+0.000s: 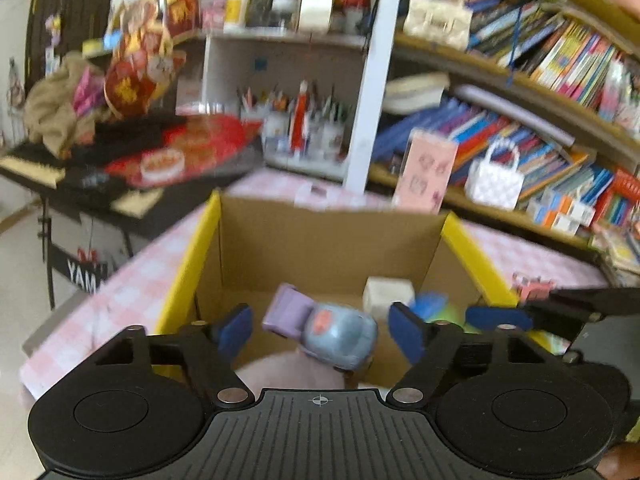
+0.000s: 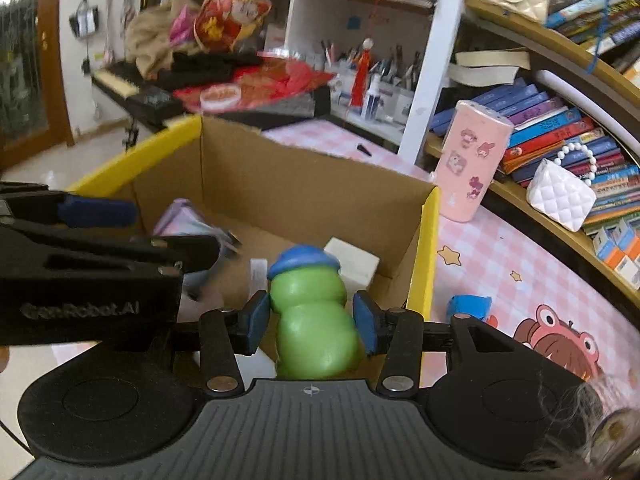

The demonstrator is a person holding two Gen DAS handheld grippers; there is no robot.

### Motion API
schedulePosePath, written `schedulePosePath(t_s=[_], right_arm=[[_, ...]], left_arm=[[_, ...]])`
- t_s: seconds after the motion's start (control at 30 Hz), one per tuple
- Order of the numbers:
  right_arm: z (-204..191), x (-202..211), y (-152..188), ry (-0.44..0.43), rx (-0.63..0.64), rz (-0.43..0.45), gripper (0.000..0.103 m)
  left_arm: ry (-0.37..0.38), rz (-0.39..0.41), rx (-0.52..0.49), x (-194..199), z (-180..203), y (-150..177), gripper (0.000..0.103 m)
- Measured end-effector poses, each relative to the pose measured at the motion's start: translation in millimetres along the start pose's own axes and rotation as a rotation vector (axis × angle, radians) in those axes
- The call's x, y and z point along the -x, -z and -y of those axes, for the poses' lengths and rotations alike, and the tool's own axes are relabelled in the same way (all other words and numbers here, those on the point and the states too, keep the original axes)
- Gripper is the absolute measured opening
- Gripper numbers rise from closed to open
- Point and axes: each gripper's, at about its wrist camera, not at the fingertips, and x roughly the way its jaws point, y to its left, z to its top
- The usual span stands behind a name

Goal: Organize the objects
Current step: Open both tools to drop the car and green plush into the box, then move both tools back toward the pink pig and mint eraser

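Hovering over the open cardboard box [image 2: 304, 188] on the pink checked surface [image 2: 500, 248], the right gripper [image 2: 312, 320] holds its jaws against a green bottle [image 2: 316, 320] just inside the yellow-edged right wall. The left gripper [image 1: 320, 328] hangs beside it, jaws spread wide above a grey and purple toy [image 1: 324, 328]. A white block [image 2: 352, 260] sits near the far corner.
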Motion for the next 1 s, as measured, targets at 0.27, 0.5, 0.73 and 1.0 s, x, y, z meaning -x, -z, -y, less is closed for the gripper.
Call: schedulePosePath(t_s=[0.27, 0.5, 0.73, 1.0], right_arm=[[-1.9, 44.5, 7.9, 0.051, -0.056, 0.116, 0.051], [-9.5, 91.9, 32.6, 0.083, -0.154, 0.165, 0.057], [-32.1, 118.2, 66.4, 0.081, -0.202, 0.119, 0.057], [-61.2, 140.1, 107.3, 0.097, -0.208, 0.046, 0.063]], left_arm=[[0.025, 0.112, 0.033, 49.2, -3.2, -11.0, 0.084], [-0.025, 0.138, 0.039, 94.7, -13.4, 12.2, 0.084], [-0.061, 0.059, -0.001, 122.3, -17.8, 48.9, 0.084], [-0.055, -0.043, -0.012, 145.7, -16.1, 92.2, 0.084]])
